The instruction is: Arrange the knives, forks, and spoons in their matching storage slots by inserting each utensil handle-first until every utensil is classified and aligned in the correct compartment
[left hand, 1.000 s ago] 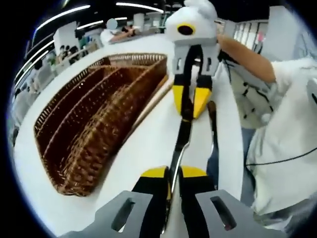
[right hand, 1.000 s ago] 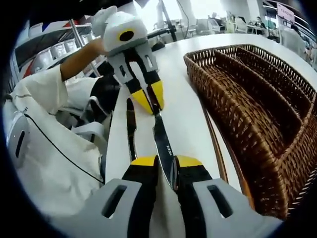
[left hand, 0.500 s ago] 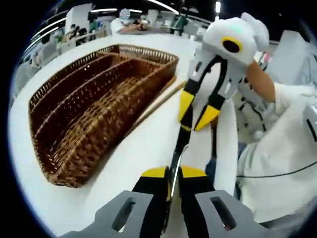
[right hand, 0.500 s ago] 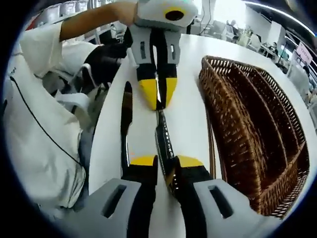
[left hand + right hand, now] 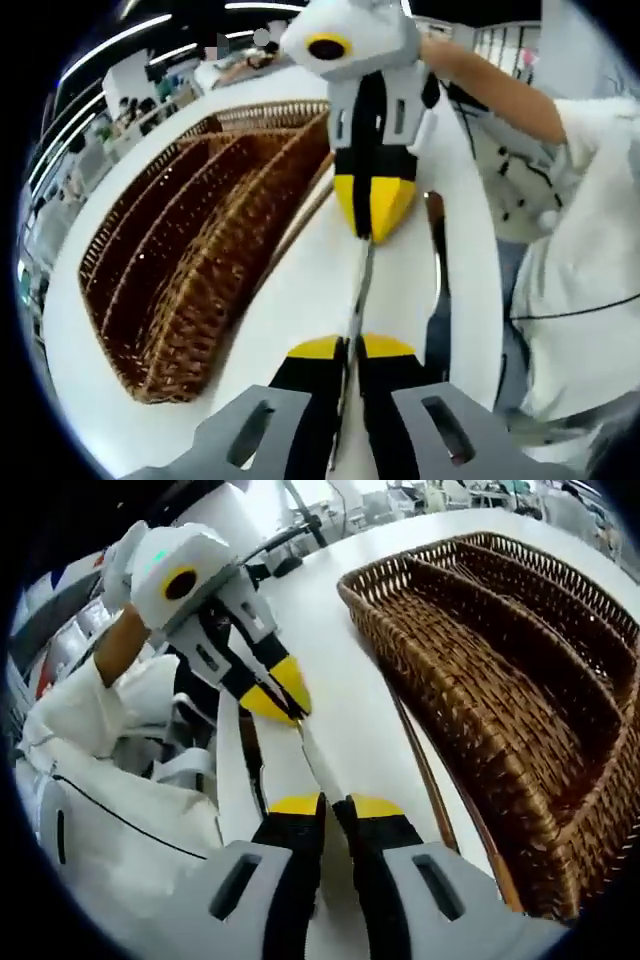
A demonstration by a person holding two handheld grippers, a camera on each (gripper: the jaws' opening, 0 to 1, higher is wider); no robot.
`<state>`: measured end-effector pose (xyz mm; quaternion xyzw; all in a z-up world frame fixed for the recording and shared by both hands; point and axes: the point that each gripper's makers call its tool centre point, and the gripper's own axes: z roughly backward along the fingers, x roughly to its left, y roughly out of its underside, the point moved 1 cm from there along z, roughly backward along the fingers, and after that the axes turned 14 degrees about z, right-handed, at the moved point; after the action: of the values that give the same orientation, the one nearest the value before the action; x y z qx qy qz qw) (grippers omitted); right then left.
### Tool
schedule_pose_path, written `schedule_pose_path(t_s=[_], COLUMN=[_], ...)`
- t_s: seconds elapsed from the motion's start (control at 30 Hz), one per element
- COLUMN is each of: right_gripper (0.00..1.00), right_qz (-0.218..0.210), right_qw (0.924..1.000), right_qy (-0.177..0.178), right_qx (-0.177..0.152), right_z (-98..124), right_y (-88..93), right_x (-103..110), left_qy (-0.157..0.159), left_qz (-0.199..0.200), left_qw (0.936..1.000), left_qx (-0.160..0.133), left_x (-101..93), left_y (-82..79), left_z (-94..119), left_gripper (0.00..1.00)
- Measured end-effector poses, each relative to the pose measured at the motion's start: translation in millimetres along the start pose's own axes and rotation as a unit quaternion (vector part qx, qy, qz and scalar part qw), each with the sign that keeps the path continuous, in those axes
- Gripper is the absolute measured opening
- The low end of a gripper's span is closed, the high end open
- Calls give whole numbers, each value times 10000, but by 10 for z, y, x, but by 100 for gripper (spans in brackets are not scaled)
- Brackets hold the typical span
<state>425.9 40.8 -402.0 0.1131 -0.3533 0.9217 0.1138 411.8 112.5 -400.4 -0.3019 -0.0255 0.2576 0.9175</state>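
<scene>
A table knife (image 5: 358, 290) stretches between my two grippers above the white table (image 5: 290, 300). My left gripper (image 5: 348, 348) is shut on its near end in the left gripper view. My right gripper (image 5: 372, 225) comes in from above and is shut on the far end. In the right gripper view the knife (image 5: 312, 760) runs from my right gripper (image 5: 335, 805) up to my left gripper (image 5: 285, 705). A brown wicker basket (image 5: 200, 250) with three long slots lies beside the knife, on the right in the right gripper view (image 5: 480, 680).
A second dark utensil (image 5: 432, 230) lies flat on the table near its edge, also seen as a dark utensil (image 5: 250, 750) left of the knife. A thin wooden stick (image 5: 425, 770) lies along the basket's side. A person in a white shirt (image 5: 580, 250) stands at the table edge.
My right gripper's jaws, spread around the knife half a second ago, have shut on it. Both views have shifted with the hands. The left gripper has kept its grip.
</scene>
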Motion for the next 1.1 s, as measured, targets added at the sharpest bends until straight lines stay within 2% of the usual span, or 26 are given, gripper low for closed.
schedule_pose_path(t_s=[0.1,0.17,0.2,0.23,0.27,0.33,0.37,0.43,0.47,0.53,0.57,0.6,0.7,0.77,0.8,0.87,0.93,0.97,1.03,1.07,1.1], right_gripper=[9,8,8,8,8,8,8,8,7,3,3,3,2,1,1,1,1,1,1,1,1], right_qz=[-81,570,1039,1684,2018,2440,2522,2821,2742,2645,2558,2615,2447,2525,2481,2428,2475,2735,2675,2744,2721], right_qw=[10000,9982,9940,9842,9775,9660,9635,9540,9565,9592,9603,9593,9631,9612,9626,9641,9624,9534,9556,9532,9541], right_qy=[0,204,334,537,604,792,820,898,867,819,817,804,912,925,921,928,985,1116,1054,1100,1089], right_qx=[-19,-15,31,53,109,329,359,469,479,568,761,701,653,611,587,535,527,605,643,631,618], right_z=[6,14,18,26,26,20,19,-10,-36,-39,-23,-38,-46,-56,-61,-64,-68,-48,-40,-14,14], right_y=[19,22,26,-7,-4,29,29,-25,-43,-106,-92,-142,-62,-32,-29,-34,6,-12,16,10,1], right_x=[35,50,44,20,22,75,76,57,77,-38,-105,-166,-63,7,23,21,93,55,150,176,206], left_qy=[78,199,279,313,331,361,359,334,329,323,309,287,246,70,118,76,40,39,130,121,147], left_qz=[23,191,239,194,184,179,189,130,133,180,209,253,224,56,-42,125,59,34,147,129,111], left_qw=[9999,9996,9992,9993,9992,9991,9991,9992,9991,9990,9990,9990,9993,9998,9998,9997,9998,9998,9998,9998,9998], left_qx=[74,112,128,107,106,133,142,201,227,258,253,236,161,-196,-175,-177,-194,-190,-106,-124,-107], left_x=[28,38,52,63,59,51,51,40,44,49,-59,-120,-189,-115,-136,-149,-303,-335,-412,-429,-471], left_y=[4,6,4,0,1,-3,-3,-2,-6,-4,27,47,68,-23,-8,5,-13,-17,-18,-23,-32], left_z=[7,3,2,0,-1,-5,-5,-9,-11,-9,-9,-7,-5,-34,-33,-33,-68,-73,-76,-68,-54], left_gripper=[5,5,4,4,4,4,4,4,4,4,4,5,5,7,7,6,6,5,5,5,5])
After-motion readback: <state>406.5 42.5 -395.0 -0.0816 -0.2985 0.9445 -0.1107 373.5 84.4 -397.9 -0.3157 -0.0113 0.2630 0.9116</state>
